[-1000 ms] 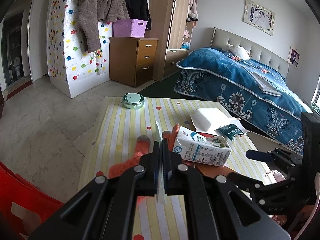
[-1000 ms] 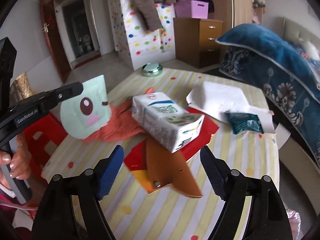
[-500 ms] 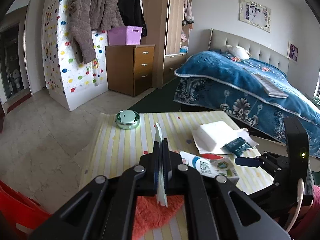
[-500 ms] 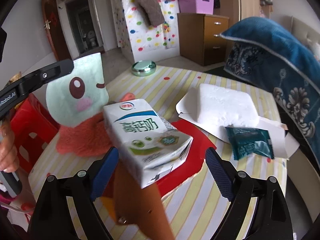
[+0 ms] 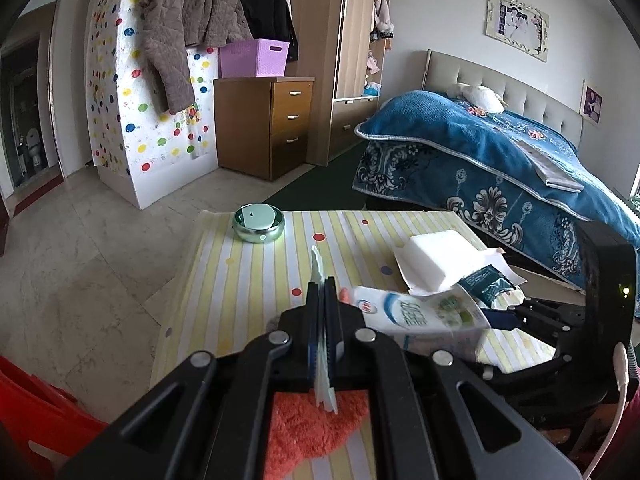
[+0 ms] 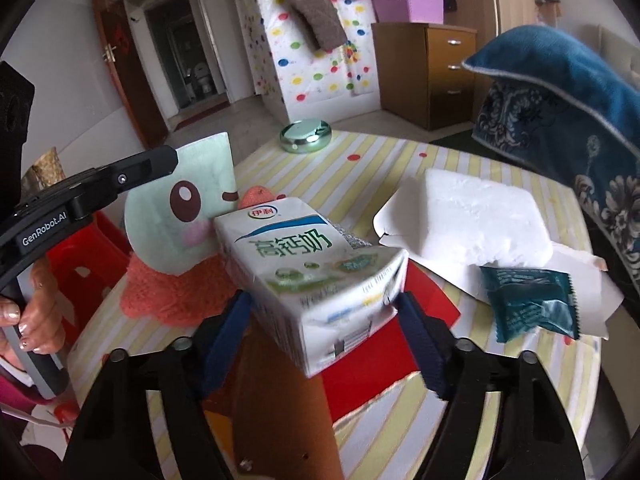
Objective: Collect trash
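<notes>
Two grippers, each holding a piece of trash over the striped table.

Left wrist view: the left gripper (image 5: 321, 292) is pinched tight on a thin card (image 5: 318, 264) seen edge-on. The milk box (image 5: 420, 316) is at 3 o'clock from it, with the right gripper (image 5: 504, 318) at its far end. A white block (image 5: 434, 258) sits at 1 o'clock and a shiny tin (image 5: 258, 223) at 11 o'clock on the table (image 5: 248, 276).
Right wrist view: the right gripper (image 6: 324, 322) squeezes the milk box (image 6: 308, 276), which is lifted and tilted. The card (image 6: 180, 216), with a cartoon face, is at 10 o'clock, held by the left gripper (image 6: 168, 160). An orange cloth (image 6: 176, 292) lies under it. A green packet (image 6: 528, 304) is at 3 o'clock.
</notes>
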A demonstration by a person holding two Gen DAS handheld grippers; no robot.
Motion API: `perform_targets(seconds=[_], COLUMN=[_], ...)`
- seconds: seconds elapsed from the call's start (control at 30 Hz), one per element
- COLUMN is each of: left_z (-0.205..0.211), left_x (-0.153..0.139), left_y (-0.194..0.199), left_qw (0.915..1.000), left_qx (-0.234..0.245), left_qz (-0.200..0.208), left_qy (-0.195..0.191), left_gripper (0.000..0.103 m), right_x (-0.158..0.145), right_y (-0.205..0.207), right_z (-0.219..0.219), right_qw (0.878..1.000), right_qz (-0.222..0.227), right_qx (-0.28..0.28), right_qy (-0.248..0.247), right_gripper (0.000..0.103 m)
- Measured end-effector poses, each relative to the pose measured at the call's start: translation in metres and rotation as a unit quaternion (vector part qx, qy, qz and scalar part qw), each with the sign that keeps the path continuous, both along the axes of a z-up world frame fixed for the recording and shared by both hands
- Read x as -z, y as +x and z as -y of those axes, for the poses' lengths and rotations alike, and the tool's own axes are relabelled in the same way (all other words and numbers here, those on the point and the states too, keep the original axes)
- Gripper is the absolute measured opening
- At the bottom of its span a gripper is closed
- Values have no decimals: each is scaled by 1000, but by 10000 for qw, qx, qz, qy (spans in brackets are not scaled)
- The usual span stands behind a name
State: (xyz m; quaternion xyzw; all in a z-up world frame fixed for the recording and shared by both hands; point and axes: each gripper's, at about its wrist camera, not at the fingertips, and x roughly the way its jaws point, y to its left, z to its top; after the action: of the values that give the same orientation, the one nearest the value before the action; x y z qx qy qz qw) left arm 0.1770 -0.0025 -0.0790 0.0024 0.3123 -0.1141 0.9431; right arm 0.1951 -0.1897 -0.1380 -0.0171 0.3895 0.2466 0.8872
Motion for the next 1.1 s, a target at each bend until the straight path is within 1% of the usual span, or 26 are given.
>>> perform_targets(seconds=[0.03, 0.07, 0.1, 0.17, 0.2, 0.37, 0.4, 0.43, 0.47, 0.5, 0.53, 0.6, 0.63, 0.73, 0.9, 0.93, 0.97, 1.0, 1.03, 1.07, 1.1], left_z=[0, 0, 1, 1, 1, -3, -5, -9, -13, -15, -21, -31, -37, -49, -51, -49, -46, -43, -39, -34, -30], left_x=[-2, -4, -6, -10, -12, -18, -20, -23, -25, -28, -31, -34, -35, -33, -12, -7, -4, 0, 3, 4, 6], left_y=[-4, -6, -11, -19, -23, -35, -38, -41, -44, -45, -48, -49, -49, -48, -43, -40, -39, -37, -34, -29, -24], left_qw=[10000, 10000, 10000, 9999, 9999, 9999, 9999, 9997, 9996, 9995, 9992, 9986, 9983, 9981, 9989, 9989, 9988, 9988, 9990, 9992, 9991], left_qx=[11, 23, 56, 88, 92, -50, -92, -136, -178, -216, -283, -402, -466, -500, -229, -156, -113, -83, -68, -36, -8], left_qz=[11, 19, 28, 55, 75, 107, 122, 155, 199, 232, 281, 313, 305, 262, -176, -277, -348, -405, -384, -375, -403], left_qy=[-15, -31, -59, -94, -99, -67, -71, -87, -89, -84, -81, -117, -145, -254, -377, -356, -314, -246, -194, -155, -99], left_gripper=[2, 2, 2, 2, 2, 2, 2, 2, 2, 2, 2, 2, 2, 2, 2, 5, 22, 36, 63, 69, 69], right_x=[-2, -4, -5, -7, -9, -18, -18, -19, -21, -22, -22, -24, -23, -23, -20, -20, -20, -20, -20, -21, -23], right_y=[-4, -9, -10, -22, -22, -50, -52, -56, -60, -64, -63, -64, -64, -65, -71, -73, -75, -77, -79, -81, -83], right_z=[0, 5, 5, 11, 11, 20, 22, 22, 21, 18, 18, 14, 11, 6, 5, 3, 5, 7, 6, 7, 10], right_qw=[9999, 9996, 9996, 9992, 9992, 9986, 9985, 9983, 9980, 9978, 9976, 9974, 9972, 9969, 9965, 9963, 9961, 9958, 9955, 9952, 9943], right_qz=[11, -45, -60, -140, -130, -10, -2, 31, 92, 139, 151, 170, 168, 154, 57, 56, 50, 58, 76, 95, 136], right_qx=[96, 260, 274, 354, 365, 498, 515, 560, 587, 612, 629, 650, 675, 708, 794, 814, 837, 866, 890, 917, 993], right_qy=[-62, -81, -60, -90, -104, -159, -161, -178, -194, -216, -232, -261, -291, -296, -244, -260, -275, -297, -314, -330, -357], right_gripper=[22, 4, 0, 0, 4, 5, 9, 21, 27, 36, 40, 41, 44, 45, 45, 45, 46, 48, 51, 52, 53])
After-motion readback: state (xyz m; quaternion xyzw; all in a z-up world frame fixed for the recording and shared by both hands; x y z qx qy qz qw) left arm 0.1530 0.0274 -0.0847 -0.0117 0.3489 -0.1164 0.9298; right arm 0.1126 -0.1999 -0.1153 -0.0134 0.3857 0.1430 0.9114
